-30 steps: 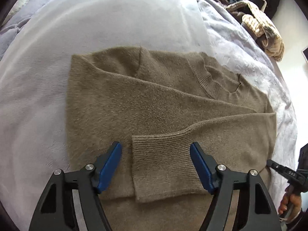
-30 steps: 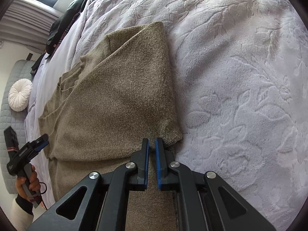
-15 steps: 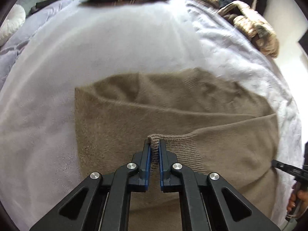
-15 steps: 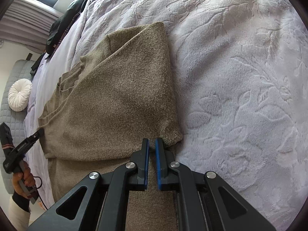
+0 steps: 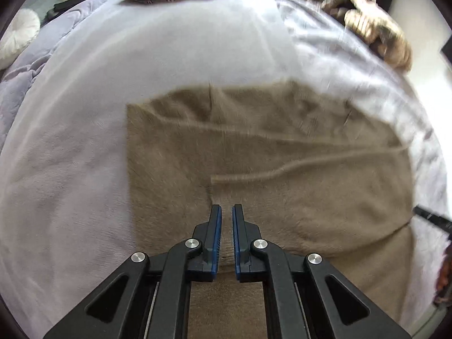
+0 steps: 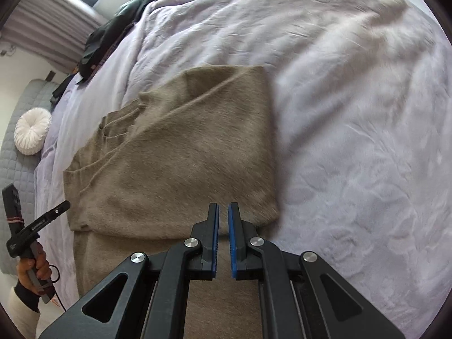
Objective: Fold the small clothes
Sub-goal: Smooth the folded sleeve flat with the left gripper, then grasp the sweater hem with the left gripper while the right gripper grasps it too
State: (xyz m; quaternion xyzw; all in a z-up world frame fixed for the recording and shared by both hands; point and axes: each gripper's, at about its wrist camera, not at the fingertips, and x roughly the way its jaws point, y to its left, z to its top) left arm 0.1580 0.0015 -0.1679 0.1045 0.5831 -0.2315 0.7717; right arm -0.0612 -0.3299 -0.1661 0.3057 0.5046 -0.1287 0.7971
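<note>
The brown sweater [image 5: 268, 169] lies flat on the bed [image 5: 84, 141], on the pale purple cover, with its sleeves already folded in across its body. It is longer one way than the other, and that long way runs from the bottom edge, close under both tools, up to the neck [image 6: 121, 121] at the far end. The left tool [image 5: 226, 212] has its jaws closed on the knit near the sleeve cuff [image 5: 243, 176], and the cloth bunches up into the thin gap. The right tool [image 6: 222, 210] is also closed on the sweater, at the near right corner, where the cloth runs up between its blue pads [image 6: 232, 234]. In the right tool's view, the person's left hand [image 6: 32, 268] shows far over to the left, so the two tools hold the near end well apart, one on each side. I think the next move is to carry this near end up and away, along the long way, and lay it down by the neck. Both tools are about as near to that end, so both should go together.
</note>
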